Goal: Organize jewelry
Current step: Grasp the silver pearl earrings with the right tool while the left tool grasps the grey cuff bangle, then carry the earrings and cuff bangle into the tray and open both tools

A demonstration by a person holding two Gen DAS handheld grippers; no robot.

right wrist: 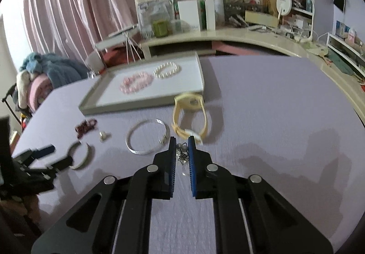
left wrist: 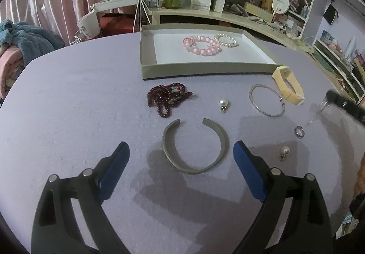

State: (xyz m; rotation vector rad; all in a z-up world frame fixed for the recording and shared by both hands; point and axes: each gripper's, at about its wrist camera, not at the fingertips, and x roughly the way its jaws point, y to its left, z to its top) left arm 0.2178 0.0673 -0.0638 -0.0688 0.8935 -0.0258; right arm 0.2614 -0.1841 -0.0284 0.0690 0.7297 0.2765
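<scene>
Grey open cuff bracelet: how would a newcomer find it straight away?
On the lilac table, look nearer than the shallow tray, between the left gripper fingers. The grey open cuff bracelet is a flat, matte C-shaped band, unlike the thin silver bangle.

A lavender-covered table carries a shallow grey tray and, just in front of it, loose pieces — dark red beads, a grey open cuff, a silver bangle, a yellow band (touching the bangle), two pearl earrings and a small ring.
</scene>
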